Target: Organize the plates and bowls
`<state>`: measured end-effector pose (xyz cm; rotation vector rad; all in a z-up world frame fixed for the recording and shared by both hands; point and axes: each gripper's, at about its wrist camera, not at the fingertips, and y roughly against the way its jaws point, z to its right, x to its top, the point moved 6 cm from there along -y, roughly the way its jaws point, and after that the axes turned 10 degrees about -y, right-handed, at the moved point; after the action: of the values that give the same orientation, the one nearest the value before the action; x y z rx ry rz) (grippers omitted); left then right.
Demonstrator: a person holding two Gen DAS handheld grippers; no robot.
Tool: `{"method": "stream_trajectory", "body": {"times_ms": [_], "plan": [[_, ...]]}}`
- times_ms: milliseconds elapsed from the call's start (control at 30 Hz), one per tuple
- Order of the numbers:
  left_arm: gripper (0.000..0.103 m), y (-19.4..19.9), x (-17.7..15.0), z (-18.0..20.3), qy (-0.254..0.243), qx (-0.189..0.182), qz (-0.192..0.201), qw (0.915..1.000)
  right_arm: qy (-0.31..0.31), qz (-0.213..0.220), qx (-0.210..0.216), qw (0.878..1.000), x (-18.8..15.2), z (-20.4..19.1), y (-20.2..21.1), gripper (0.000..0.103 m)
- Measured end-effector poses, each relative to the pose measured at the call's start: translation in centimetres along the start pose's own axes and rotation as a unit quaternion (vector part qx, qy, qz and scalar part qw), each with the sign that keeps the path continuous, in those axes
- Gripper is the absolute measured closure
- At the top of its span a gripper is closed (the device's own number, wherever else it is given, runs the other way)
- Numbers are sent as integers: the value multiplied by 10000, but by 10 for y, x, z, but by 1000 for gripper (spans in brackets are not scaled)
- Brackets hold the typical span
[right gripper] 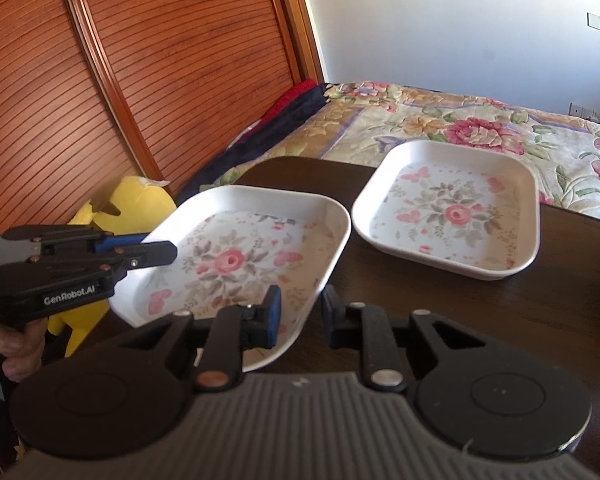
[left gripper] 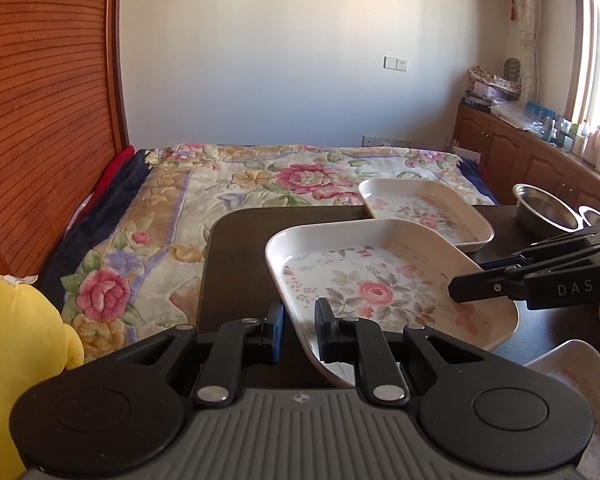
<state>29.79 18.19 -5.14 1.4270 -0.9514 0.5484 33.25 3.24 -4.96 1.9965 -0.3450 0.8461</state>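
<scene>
Two white square plates with a pink rose print sit on a dark table (left gripper: 236,248) that stands against a bed with a flowered blanket (left gripper: 236,184). The near plate (left gripper: 380,280) is tilted, its far edge raised above the tabletop, and both grippers meet it at opposite rims. The left gripper (left gripper: 300,332) has its two fingers set on either side of the plate's left rim, one outside and one over the inner face, with a gap showing, so whether they press the rim I cannot tell. The right gripper (right gripper: 298,314) straddles the opposite rim in the same way, one finger over the printed face and one outside; its grip is equally unclear. The far plate (right gripper: 452,212) lies flat on the table, just beside the tilted one and apart from both grippers. Two steel bowls (left gripper: 546,210) stand at the table's right end, behind the right gripper. Part of another white dish (left gripper: 572,376) shows at the lower right. A yellow plush toy (right gripper: 140,200) sits off the table's left side, near a slatted wooden door (right gripper: 180,60).
</scene>
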Motion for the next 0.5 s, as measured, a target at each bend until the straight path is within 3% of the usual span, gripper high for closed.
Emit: {"method": "stream_trajectory", "body": {"times_ms": [500], "plan": [[85, 36, 9, 46, -198, -112, 194, 9996, -77, 321, -23, 9995, -7, 16, 52, 80]]}}
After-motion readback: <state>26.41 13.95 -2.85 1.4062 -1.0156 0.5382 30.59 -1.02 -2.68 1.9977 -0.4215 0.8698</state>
